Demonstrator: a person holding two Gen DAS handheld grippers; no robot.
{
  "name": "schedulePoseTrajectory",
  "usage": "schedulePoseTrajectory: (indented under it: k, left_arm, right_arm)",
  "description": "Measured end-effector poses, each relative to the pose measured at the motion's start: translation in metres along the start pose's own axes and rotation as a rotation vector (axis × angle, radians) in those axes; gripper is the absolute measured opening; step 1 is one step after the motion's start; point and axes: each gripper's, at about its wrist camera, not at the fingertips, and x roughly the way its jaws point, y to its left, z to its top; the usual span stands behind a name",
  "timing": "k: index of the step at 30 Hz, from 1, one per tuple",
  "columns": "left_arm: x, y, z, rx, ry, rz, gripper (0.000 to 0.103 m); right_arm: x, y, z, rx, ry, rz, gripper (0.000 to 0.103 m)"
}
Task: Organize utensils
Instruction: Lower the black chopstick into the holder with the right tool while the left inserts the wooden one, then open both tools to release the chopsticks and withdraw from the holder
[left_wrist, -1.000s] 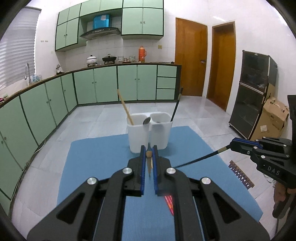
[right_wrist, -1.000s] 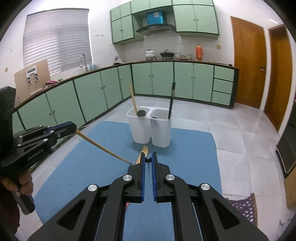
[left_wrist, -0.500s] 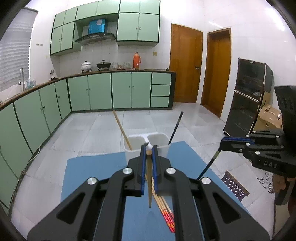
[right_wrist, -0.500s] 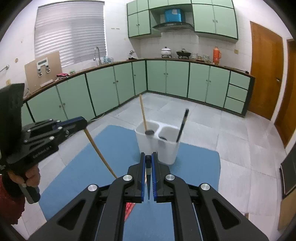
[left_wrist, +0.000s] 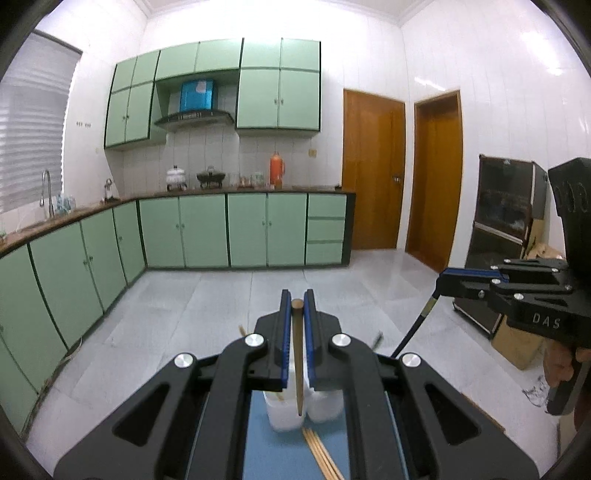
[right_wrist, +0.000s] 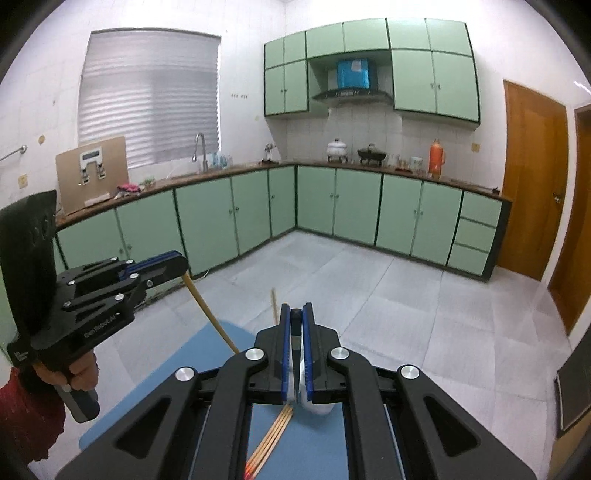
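Observation:
My left gripper (left_wrist: 297, 301) is shut on a wooden chopstick (left_wrist: 297, 354) that hangs down over the white two-cup utensil holder (left_wrist: 284, 415). It shows from the side in the right wrist view (right_wrist: 177, 260), the chopstick (right_wrist: 210, 317) slanting down. My right gripper (right_wrist: 295, 314) is shut on a black chopstick (right_wrist: 295, 341) above the holder (right_wrist: 314, 404). In the left wrist view it (left_wrist: 445, 282) holds the black chopstick (left_wrist: 413, 330) pointing down. Several loose wooden chopsticks (right_wrist: 271, 439) lie on the blue mat (right_wrist: 155, 380).
The holder stands on the blue mat (left_wrist: 273, 454) on a tiled kitchen floor. Green cabinets (right_wrist: 369, 206) line the far walls. A dark cabinet (left_wrist: 506, 236) and a cardboard box (left_wrist: 517, 343) stand at the right. A wooden utensil handle (right_wrist: 274, 304) sticks up from the holder.
Both grippers have risen and tilted up with their chopsticks, which now hang more steeply. The holder has slid low behind the fingers in both views.

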Motion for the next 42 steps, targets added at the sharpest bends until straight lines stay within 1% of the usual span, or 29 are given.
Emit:
schedulePoseTrajectory:
  k: [3,6,11,14,17,21,23,25,26,27,29,31,32,34,35,36,37,38,39,40,42]
  left_arm:
    - [0.019,-0.002,0.015,0.004,-0.031,0.019,0.006]
    - [0.045,-0.006,0.016,0.029,-0.032,0.043,0.006]
    - [0.088,-0.009,-0.007,0.039,0.046,0.040,0.006]
    - [0.107,-0.001,-0.021,0.022,0.094,0.042,0.006]
    - [0.121,0.007,-0.035,0.009,0.141,0.041,0.006]
    - [0.129,0.015,-0.047,0.013,0.181,0.048,0.007]
    - [0.129,0.019,-0.051,0.013,0.191,0.049,0.011]
    - [0.126,0.022,-0.053,0.012,0.190,0.052,0.025]
    - [0.122,0.023,-0.053,0.013,0.183,0.056,0.028]
    - [0.120,0.024,-0.053,0.013,0.177,0.058,0.033]
    - [0.112,0.025,-0.053,0.007,0.165,0.059,0.038]
    - [0.101,0.028,-0.052,-0.003,0.147,0.066,0.050]
    - [0.095,0.028,-0.052,-0.005,0.135,0.073,0.053]
    - [0.080,0.030,-0.052,-0.014,0.110,0.085,0.064]
    - [0.073,0.030,-0.053,-0.015,0.099,0.089,0.067]
    - [0.061,0.029,-0.055,-0.014,0.082,0.105,0.073]
    - [0.055,0.028,-0.056,-0.012,0.071,0.114,0.079]
    - [0.047,0.027,-0.057,-0.010,0.054,0.122,0.081]
    - [0.034,0.025,-0.062,-0.013,0.034,0.135,0.087]
    - [0.027,0.023,-0.064,-0.014,0.026,0.141,0.090]
    - [0.009,0.018,-0.077,-0.019,0.018,0.151,0.091]
  right_arm:
    - [0.012,-0.006,0.015,-0.006,-0.017,-0.020,0.006]
    - [0.034,-0.012,0.019,-0.014,-0.010,-0.051,0.006]
    - [0.080,-0.022,0.003,-0.011,0.048,-0.081,0.006]
    - [0.101,-0.027,-0.011,0.004,0.080,-0.085,0.006]
    - [0.117,-0.032,-0.024,0.015,0.107,-0.087,0.006]
    - [0.131,-0.038,-0.037,0.026,0.143,-0.085,0.006]
    - [0.133,-0.041,-0.042,0.037,0.152,-0.080,0.007]
    - [0.131,-0.043,-0.044,0.041,0.146,-0.082,0.008]
    - [0.126,-0.043,-0.045,0.042,0.135,-0.084,0.009]
    - [0.122,-0.044,-0.044,0.045,0.124,-0.085,0.013]
    - [0.112,-0.046,-0.042,0.052,0.098,-0.091,0.021]
    - [0.102,-0.050,-0.041,0.061,0.074,-0.102,0.040]
    - [0.094,-0.051,-0.041,0.065,0.057,-0.115,0.044]
    - [0.081,-0.052,-0.043,0.070,0.030,-0.130,0.058]
    - [0.071,-0.052,-0.046,0.076,0.013,-0.138,0.063]
    - [0.065,-0.052,-0.049,0.083,0.003,-0.144,0.069]
    - [0.059,-0.051,-0.052,0.087,-0.005,-0.148,0.073]
    - [0.051,-0.050,-0.058,0.089,-0.016,-0.152,0.075]
    - [0.043,-0.048,-0.064,0.089,-0.023,-0.155,0.079]
    - [0.037,-0.045,-0.069,0.090,-0.030,-0.161,0.083]
    - [0.024,-0.037,-0.086,0.094,-0.045,-0.175,0.087]
